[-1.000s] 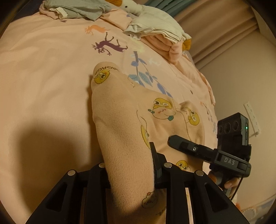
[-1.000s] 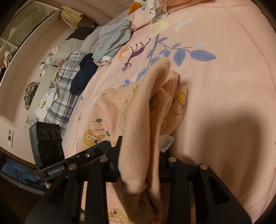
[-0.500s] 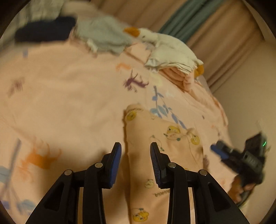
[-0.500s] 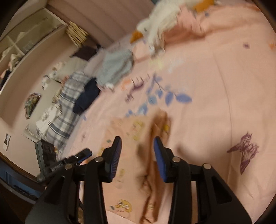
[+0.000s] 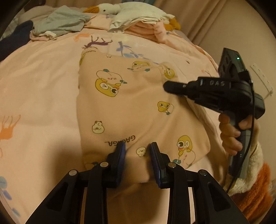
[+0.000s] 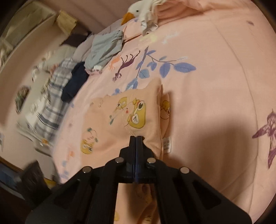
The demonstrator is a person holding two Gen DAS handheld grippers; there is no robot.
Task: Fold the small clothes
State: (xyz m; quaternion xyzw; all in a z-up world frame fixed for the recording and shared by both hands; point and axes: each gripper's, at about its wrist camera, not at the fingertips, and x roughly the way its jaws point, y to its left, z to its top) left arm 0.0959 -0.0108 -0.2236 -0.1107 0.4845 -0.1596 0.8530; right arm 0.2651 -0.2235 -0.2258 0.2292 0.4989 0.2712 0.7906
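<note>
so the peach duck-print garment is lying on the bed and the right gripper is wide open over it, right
Not quite. The garment does lie on the bed, but the right gripper is fully shut, its jaws pressed together, as the right wrist view shows.

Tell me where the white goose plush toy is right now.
The goose plush toy lies at the far end of the bed, top centre in the left wrist view, partly under a pile of folded clothes, with a crumpled grey garment to its left.

Blurred shelf (image 6: 25, 56) and plaid cloth (image 6: 51, 103) at left; garment's (image 6: 124, 124) near end hidden behind right gripper (image 6: 136, 137).
</note>
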